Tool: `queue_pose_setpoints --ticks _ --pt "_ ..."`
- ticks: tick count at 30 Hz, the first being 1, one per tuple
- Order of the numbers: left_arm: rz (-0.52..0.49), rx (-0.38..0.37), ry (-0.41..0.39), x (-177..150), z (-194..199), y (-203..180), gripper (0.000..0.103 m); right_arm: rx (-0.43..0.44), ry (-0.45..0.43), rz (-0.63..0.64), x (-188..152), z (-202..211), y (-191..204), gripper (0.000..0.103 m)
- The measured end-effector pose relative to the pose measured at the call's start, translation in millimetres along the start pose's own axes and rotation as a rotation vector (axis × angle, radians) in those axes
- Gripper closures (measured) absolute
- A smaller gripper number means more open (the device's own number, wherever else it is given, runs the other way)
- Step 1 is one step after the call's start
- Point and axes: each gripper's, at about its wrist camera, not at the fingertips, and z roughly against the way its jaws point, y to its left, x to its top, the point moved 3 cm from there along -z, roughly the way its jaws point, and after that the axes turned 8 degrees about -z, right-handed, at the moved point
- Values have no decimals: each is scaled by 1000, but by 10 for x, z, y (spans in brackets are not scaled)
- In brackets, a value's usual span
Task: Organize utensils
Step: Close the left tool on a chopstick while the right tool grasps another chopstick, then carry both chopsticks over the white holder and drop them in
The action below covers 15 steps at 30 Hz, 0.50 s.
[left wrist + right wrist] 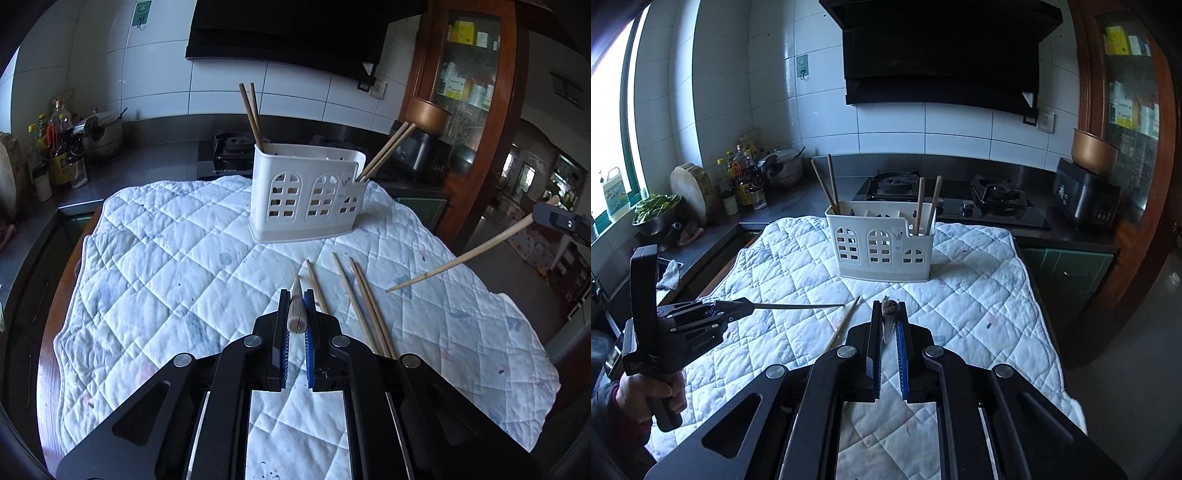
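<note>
Left wrist: halfway through sorting chopsticks.
Four in holder point(306, 195); three on tabletop point(147, 258); each hand-held gripper, left point(296, 308), right point(888, 314), pinching one chopstick.

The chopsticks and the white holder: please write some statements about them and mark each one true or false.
1. Each hand-held gripper is shut on one chopstick: the left hand-held gripper on the left chopstick, the right hand-held gripper on the right chopstick. True.
2. The white holder is lying on its side. False: it stands upright on the quilted cloth.
3. The holder is empty. False: two chopsticks stand at each end.
4. Loose chopsticks lie on the cloth. True.
</note>
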Motion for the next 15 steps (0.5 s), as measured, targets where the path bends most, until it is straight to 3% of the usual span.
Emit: queue_pose_setpoints --ticks 8,15 --pt "-59 -21 -14 373 8 65 97 33 -6 48 863 -34 109 96" --pt "-85 -45 -26 692 -1 177 97 -12 -10 52 1517 -266 97 96"
